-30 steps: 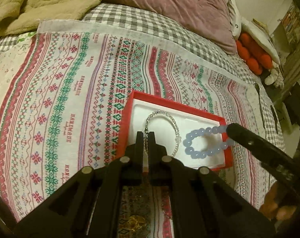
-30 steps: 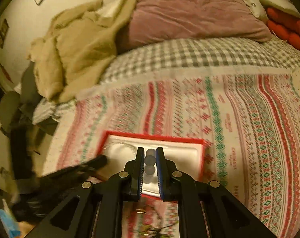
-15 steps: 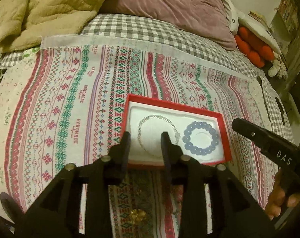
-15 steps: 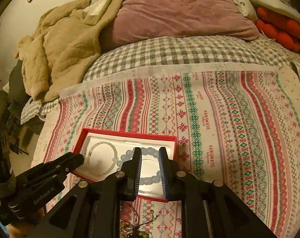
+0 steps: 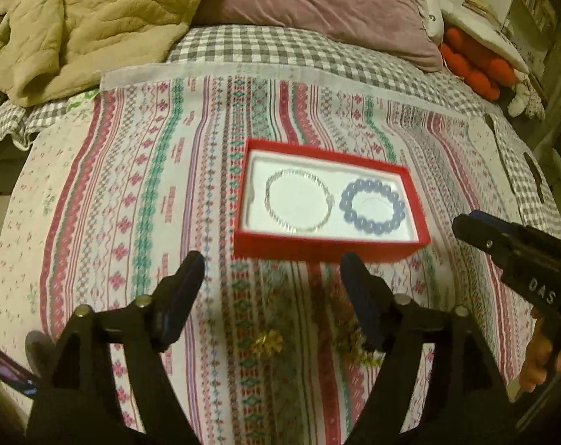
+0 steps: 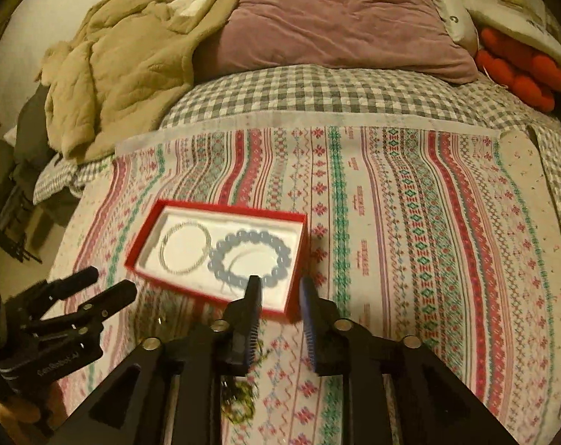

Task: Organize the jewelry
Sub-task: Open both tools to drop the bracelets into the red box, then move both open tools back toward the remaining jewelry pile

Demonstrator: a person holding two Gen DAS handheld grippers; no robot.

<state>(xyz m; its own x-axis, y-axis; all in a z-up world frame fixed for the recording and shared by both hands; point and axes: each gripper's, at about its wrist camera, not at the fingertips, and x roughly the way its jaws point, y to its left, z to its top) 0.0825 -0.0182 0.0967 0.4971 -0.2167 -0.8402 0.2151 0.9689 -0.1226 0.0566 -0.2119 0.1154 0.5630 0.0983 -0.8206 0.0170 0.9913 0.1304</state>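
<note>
Both bracelets are lying flat in the red box (image 5: 328, 246), side by side on its white insert: the thin silver bracelet (image 5: 299, 200) in the left half, the blue bead bracelet (image 5: 371, 207) in the right half, nearly touching at the middle. The box is sitting with its long axis across the view on the striped embroidered cloth (image 5: 150, 185).

Left gripper (image 5: 273, 270): jaws have just been opening and are standing wide, nothing between them, tips hanging just short of the box's near wall. Right gripper (image 6: 278, 289): jaws have just been opening too, narrower gap, empty, the left fingertip overlapping the near right corner of the box in its own view.

What is left appears to be the loose gold-coloured jewelry (image 5: 269, 341) tangled on the cloth below the jaws, nearer the cameras than the box. It is blurred; I cannot tell pieces apart. Judging by position, the left gripper is nearer.

Textures: glossy round beads, fine metal links, stiff card box, soft woven cloth.
</note>
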